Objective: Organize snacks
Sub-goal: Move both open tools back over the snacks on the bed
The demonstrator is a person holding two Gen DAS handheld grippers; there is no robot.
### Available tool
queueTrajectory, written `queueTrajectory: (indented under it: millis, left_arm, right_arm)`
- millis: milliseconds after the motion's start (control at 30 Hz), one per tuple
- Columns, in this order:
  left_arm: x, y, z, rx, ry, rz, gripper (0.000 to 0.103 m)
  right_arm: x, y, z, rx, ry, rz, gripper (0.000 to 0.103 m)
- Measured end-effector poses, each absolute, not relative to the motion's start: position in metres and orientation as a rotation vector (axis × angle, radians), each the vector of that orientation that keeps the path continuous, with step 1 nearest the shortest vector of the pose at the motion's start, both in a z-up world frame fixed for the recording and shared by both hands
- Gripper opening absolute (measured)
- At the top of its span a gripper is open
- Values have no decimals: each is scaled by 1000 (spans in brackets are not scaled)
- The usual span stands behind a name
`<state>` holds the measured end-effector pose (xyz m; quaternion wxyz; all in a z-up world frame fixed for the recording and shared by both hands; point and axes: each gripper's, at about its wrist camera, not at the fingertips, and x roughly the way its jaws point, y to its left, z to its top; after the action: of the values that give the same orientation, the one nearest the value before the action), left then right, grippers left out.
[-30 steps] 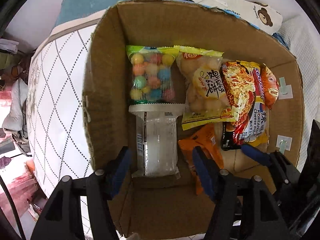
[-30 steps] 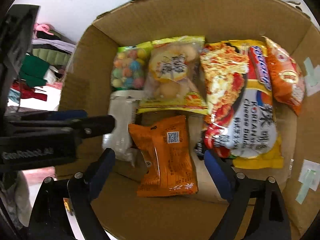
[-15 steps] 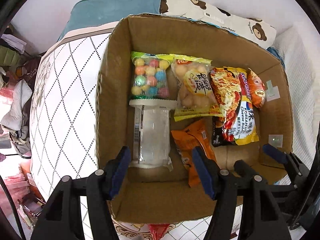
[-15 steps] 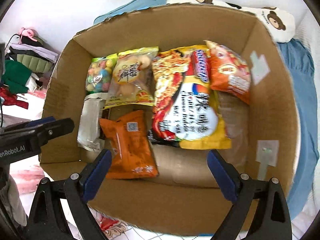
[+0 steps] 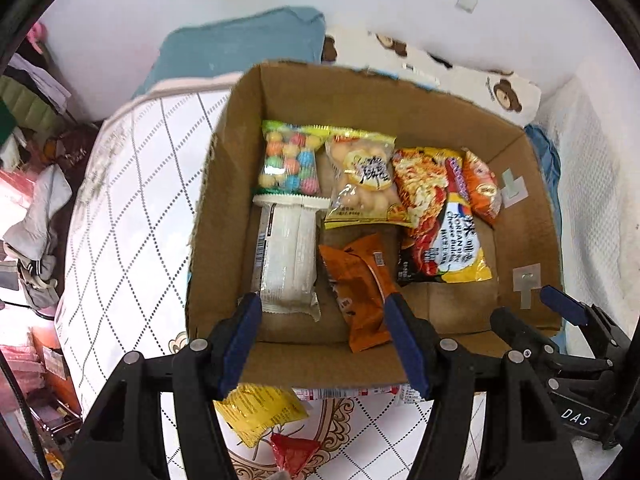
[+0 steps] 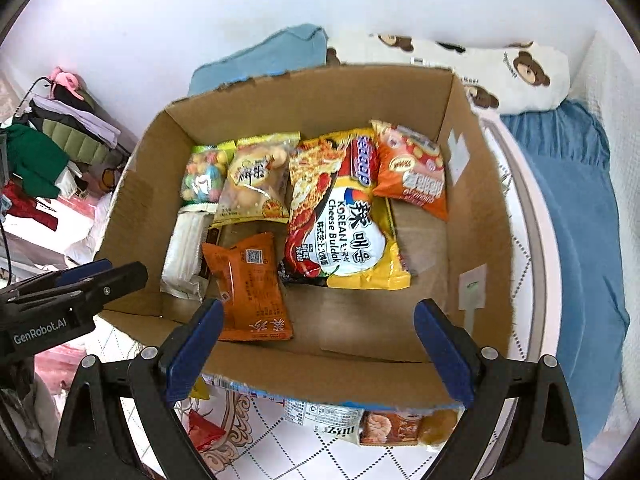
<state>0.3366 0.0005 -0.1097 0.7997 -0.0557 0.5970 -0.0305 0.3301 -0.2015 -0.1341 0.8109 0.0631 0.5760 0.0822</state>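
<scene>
Snack sort, well under way: 6 packs boxed, a few loose outside.

In box point(image 6: 472, 216), set on a bed point(image 5: 132, 200): candy balls point(image 5: 290, 158), bun pack point(image 5: 362, 178), noodles point(image 6: 340, 216) and chips point(image 6: 412, 168) ranked along the far wall, edges overlapping; white pack point(image 5: 286, 256) and orange pack point(image 6: 250, 284) in a looser near row, the orange one askew. Bare floor at near right, room for more. Left outside, against the near wall: yellow pack point(image 5: 260, 412), red pack point(image 5: 294, 450), ritz pack point(image 6: 324, 418), brown pack point(image 6: 400, 426). Judged roughly 2 thirds done. Left gripper point(image 5: 324, 344) parted partway, nothing between the fingers, poised above the near wall; right gripper point(image 6: 316, 354) spread wide, likewise empty. Remaining, by estimate: fetching the 4 strays, straightening the orange pack.
</scene>
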Motion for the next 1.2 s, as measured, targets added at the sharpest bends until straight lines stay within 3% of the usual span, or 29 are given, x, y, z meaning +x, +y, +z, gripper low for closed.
queueTrajectory:
  millis: [467, 533, 567, 667, 867, 900, 933, 967, 1200]
  left_arm:
    - [274, -14, -54, -72, 1055, -99, 62]
    - [266, -12, -49, -79, 1041, -96, 78]
    - [262, -10, -47, -85, 1036, -99, 98]
    - [252, -3, -49, -96, 1018, -93, 101]
    - [240, 12, -99, -27, 1106, -62, 101]
    - [237, 17, -110, -20, 1128, -48, 101]
    - [234, 23, -124, -20, 1157, -29, 101]
    - [231, 30, -136, -24, 1186, -13, 101]
    - [229, 58, -195, -83, 1323, 54, 101]
  right_arm:
    - [267, -215, -70, 132, 1049, 132, 98]
    - [258, -217, -63, 147, 1032, 134, 98]
    - [254, -218, -62, 162, 1028, 138, 98]
    - [242, -223, -67, 215, 1041, 159, 98]
    - [226, -233, -115, 274, 1134, 159, 97]
    - [223, -237, -125, 285, 1152, 147, 93]
    - [222, -239, -133, 297, 1164, 144, 79]
    - [218, -241, -145, 315, 1186, 152, 73]
    - [198, -249, -196, 389, 1257, 132, 69]
